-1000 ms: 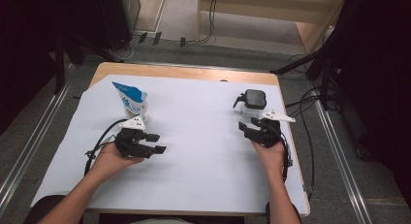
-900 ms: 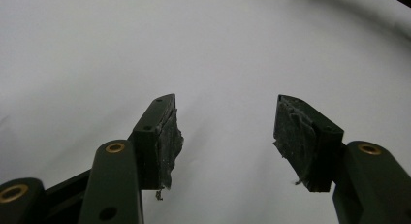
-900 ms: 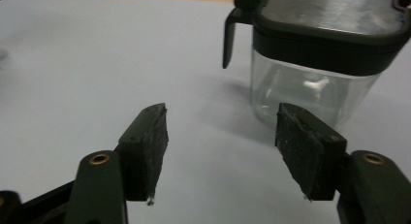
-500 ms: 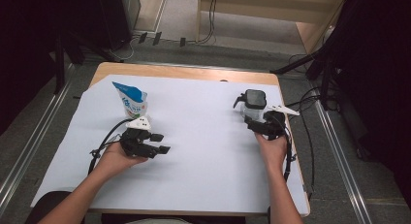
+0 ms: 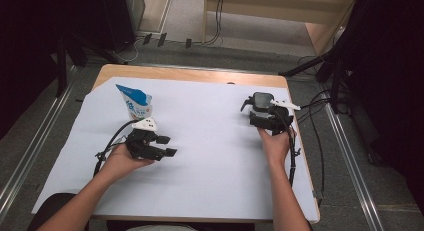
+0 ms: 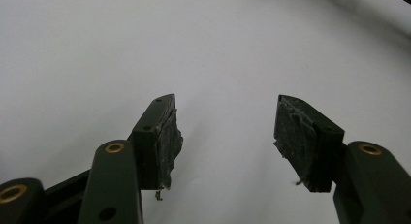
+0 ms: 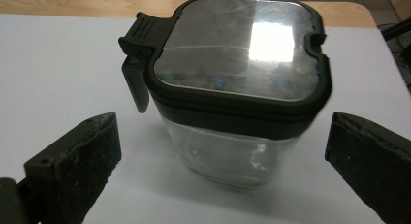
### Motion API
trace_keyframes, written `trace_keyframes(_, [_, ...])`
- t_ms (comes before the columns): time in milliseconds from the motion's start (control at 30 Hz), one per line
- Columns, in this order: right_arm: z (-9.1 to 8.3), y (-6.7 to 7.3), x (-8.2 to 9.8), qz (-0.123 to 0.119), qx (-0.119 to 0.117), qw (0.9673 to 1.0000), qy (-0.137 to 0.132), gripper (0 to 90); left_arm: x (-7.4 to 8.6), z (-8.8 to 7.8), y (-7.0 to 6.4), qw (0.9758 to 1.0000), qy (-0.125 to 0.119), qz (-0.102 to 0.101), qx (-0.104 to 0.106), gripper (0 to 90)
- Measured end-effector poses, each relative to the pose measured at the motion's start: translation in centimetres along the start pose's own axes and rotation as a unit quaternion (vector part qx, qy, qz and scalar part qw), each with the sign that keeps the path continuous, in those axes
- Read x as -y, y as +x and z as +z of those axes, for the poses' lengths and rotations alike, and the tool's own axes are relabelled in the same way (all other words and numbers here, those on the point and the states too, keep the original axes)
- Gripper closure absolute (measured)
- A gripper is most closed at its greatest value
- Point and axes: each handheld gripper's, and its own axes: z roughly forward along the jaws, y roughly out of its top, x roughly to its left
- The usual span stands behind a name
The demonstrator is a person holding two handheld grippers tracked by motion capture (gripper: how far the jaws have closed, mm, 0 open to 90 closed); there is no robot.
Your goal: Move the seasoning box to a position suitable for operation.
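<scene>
White table cover [image 5: 215, 156] spans the table. Blue-white pouch [image 5: 134, 102] stands upright at far left, just beyond the left gripper [image 5: 165, 146], jaws spread with nothing between them. Clear container [image 7: 232, 88], black lid on, stands at far right; right gripper [image 7: 213, 161] jaws have just been opening, now wide either side of it, pads not touching.

A lab-like recording space: paper-covered table [image 5: 210, 161] between metal rails [image 5: 30, 156], loose cables [image 5: 215, 21] on grey carpet.
</scene>
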Motion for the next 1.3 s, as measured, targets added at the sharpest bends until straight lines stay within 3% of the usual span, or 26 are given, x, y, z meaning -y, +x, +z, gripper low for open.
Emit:
trace_keyframes(333, [2.5, 0.2, -0.3, 0.017, 0.014, 0.9997, -0.005, 0.3, 0.1, 0.0, 0.1, 1.0000, 0.004, -0.004, -0.001, 40.7])
trace_keyframes(533, [4.0, -0.5, 0.2, 0.031, 0.009, 0.9995, -0.004, 3.5, 0.2, 0.0, 0.0, 1.0000, 0.006, -0.005, -0.006, 40.4])
trace_keyframes(900, [4.4, -0.4, 0.0, 0.027, 0.020, 0.9992, -0.020, 9.0, 0.6, -0.3, 0.1, 0.9999, 0.007, -0.012, -0.008, 42.0])
trace_keyframes(1300, [4.0, -0.4, 0.1, 0.005, 0.031, 0.9990, -0.033, 14.2, 0.9, -0.7, 0.4, 0.9998, 0.010, -0.010, -0.016, 41.8])
